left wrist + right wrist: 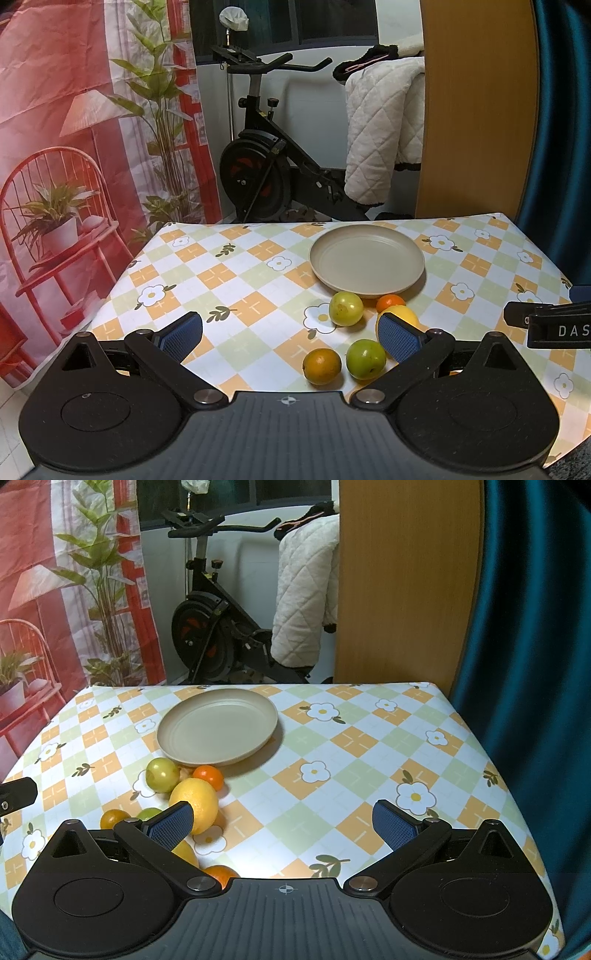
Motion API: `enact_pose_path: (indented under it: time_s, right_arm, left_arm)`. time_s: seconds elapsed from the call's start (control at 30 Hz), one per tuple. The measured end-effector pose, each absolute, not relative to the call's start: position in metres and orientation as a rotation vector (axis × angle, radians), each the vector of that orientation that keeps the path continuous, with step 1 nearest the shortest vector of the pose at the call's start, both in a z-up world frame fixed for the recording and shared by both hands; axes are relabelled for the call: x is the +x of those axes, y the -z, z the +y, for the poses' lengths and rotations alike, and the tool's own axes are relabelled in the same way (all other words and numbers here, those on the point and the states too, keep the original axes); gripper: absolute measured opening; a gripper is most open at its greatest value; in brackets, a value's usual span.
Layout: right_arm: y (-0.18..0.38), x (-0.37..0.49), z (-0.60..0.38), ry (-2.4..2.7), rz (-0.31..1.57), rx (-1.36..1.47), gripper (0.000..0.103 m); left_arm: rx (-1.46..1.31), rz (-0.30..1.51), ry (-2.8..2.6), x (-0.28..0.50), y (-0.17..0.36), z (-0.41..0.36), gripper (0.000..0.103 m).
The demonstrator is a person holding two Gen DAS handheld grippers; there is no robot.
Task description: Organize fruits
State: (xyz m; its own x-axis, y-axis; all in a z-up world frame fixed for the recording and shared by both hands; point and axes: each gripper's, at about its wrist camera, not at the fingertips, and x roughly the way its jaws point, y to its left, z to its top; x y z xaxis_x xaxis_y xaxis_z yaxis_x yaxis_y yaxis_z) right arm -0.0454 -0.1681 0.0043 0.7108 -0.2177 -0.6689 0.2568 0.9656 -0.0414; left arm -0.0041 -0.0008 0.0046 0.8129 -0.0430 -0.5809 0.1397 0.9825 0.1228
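An empty beige plate (367,258) (217,726) sits at the far side of the checked tablecloth (240,280). Just in front of it lie a green fruit (346,308) (161,774), a small orange (390,302) (208,776) and a lemon (406,314) (194,805). Nearer lie a second green fruit (365,359) and an orange (321,366) (115,819). The right wrist view also shows a yellow fruit (185,852) and another orange (221,874), half hidden by the gripper body. My left gripper (291,334) hovers open, above and behind the near fruits. My right gripper (282,823) is open over bare cloth, right of the fruits.
Behind the table stand an exercise bike (266,162), a white quilted blanket (384,122), a wooden panel (476,110) and a teal curtain (535,627). A red printed backdrop (74,147) hangs on the left. The table's right edge (491,753) runs close to the curtain.
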Motion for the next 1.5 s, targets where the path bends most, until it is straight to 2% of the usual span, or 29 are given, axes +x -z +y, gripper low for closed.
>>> enact_pose_path:
  time_s: [1.5]
  right_arm:
    - [-0.0046, -0.0439, -0.166, 0.26, 0.731, 0.048, 0.103]
  left_arm:
    - [0.166, 0.596, 0.09, -0.0056, -0.0059, -0.0024, 0.102]
